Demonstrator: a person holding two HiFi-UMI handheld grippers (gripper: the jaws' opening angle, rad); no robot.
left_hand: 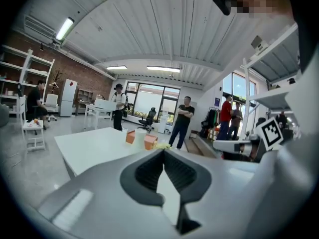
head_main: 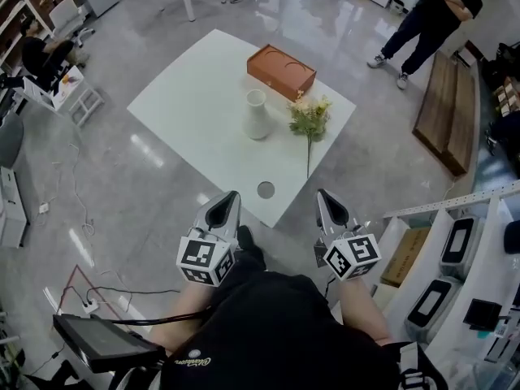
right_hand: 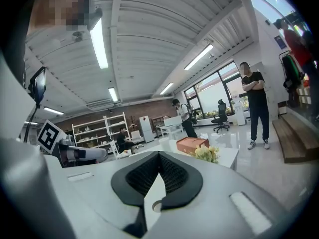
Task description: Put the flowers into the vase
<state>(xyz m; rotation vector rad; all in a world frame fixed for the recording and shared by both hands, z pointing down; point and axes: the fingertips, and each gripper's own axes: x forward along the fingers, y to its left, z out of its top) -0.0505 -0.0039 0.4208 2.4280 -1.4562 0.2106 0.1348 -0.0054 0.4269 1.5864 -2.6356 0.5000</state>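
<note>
A white vase [head_main: 257, 114] stands upright near the middle of the white table [head_main: 195, 96]. To its right a yellow flower sprig [head_main: 309, 120] lies flat, its stem pointing toward me. Both grippers hover over the floor just short of the table's near corner. My left gripper [head_main: 234, 195] and my right gripper [head_main: 322, 193] are both shut and hold nothing. In the left gripper view the left gripper [left_hand: 163, 152] points at the vase [left_hand: 140, 137]. In the right gripper view the right gripper [right_hand: 159, 156] points toward the flowers [right_hand: 207, 153].
A brown box [head_main: 281, 71] sits behind the vase at the table's far corner. A small grey disc [head_main: 266, 189] lies near the near corner. A person [head_main: 431, 19] stands at the far right by a wooden bench [head_main: 447, 112]. White shelving [head_main: 455, 250] is on my right, with cables [head_main: 81, 210] on the floor at left.
</note>
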